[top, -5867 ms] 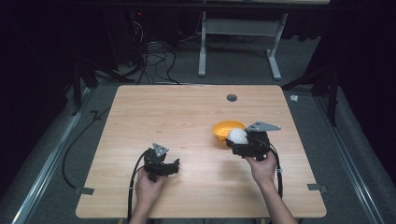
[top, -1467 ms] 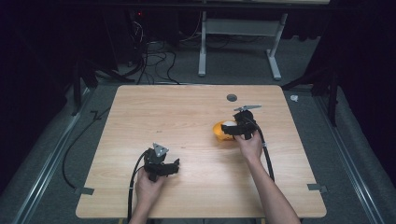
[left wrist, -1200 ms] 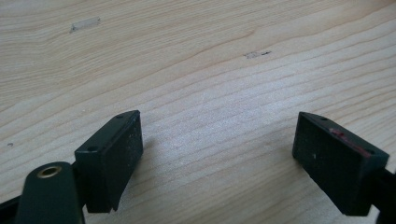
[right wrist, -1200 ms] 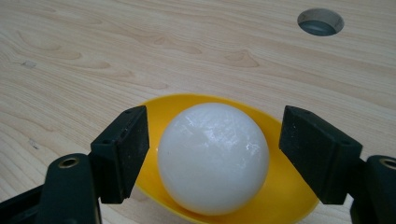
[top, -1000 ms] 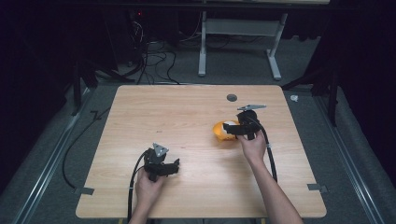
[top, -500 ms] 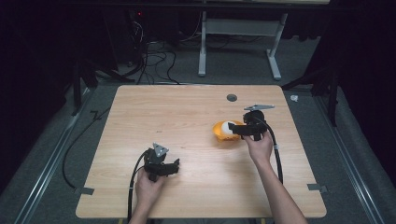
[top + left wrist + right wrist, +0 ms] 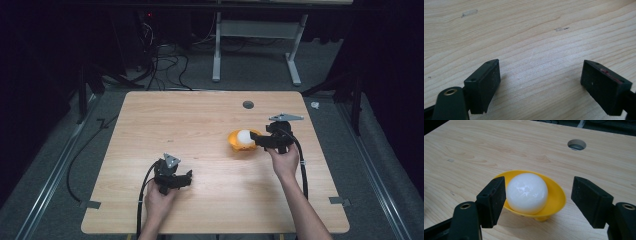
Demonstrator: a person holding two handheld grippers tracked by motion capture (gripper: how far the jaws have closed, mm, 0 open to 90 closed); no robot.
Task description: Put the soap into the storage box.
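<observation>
The left gripper (image 7: 176, 179) rests open on the near left of the table (image 7: 200, 120). Farther right, the white ball (image 7: 527, 192) sits in the yellow bowl (image 7: 556, 197), between the spread jaws of the right gripper (image 7: 540, 201), untouched

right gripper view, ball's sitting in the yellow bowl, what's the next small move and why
Probably back the right gripper away. The white ball rests in the yellow bowl; the jaws, just narrowed, stand apart with nothing between them, so the placing looks done.
</observation>
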